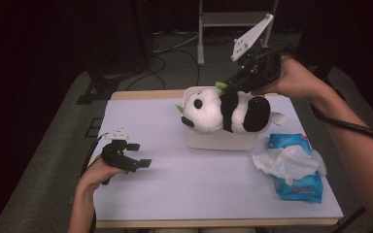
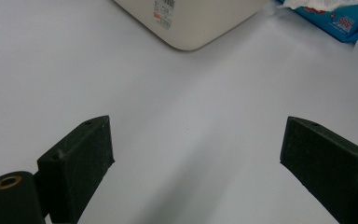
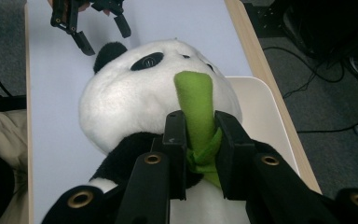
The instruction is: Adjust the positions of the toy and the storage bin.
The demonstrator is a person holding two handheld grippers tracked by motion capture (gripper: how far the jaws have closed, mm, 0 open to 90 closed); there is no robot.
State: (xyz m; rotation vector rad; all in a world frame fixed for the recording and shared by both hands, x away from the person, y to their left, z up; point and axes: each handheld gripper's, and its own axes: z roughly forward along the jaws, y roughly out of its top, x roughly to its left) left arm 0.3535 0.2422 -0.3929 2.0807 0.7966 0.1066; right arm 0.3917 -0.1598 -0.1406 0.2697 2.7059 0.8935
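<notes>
A black and white plush panda (image 1: 209, 111) lies on its side across the top of a white tub (image 1: 218, 141) at the back middle of the table. A green felt strip (image 3: 193, 98) sticks up at its neck. My right gripper (image 3: 199, 135) is shut on that strip, the pads pressing it from both sides; from above, the right gripper (image 1: 228, 85) reaches in from the back right over the panda's shoulder. My left gripper (image 1: 140, 154) rests low at the table's left, open, with bare table between its jaws (image 2: 196, 158).
A blue pack of wet wipes (image 1: 296, 167) with a crumpled white tissue on top lies at the right front. The tub's corner (image 2: 191, 23) stands ahead of the left gripper. The table's back edge (image 3: 256, 60) borders a floor with cables.
</notes>
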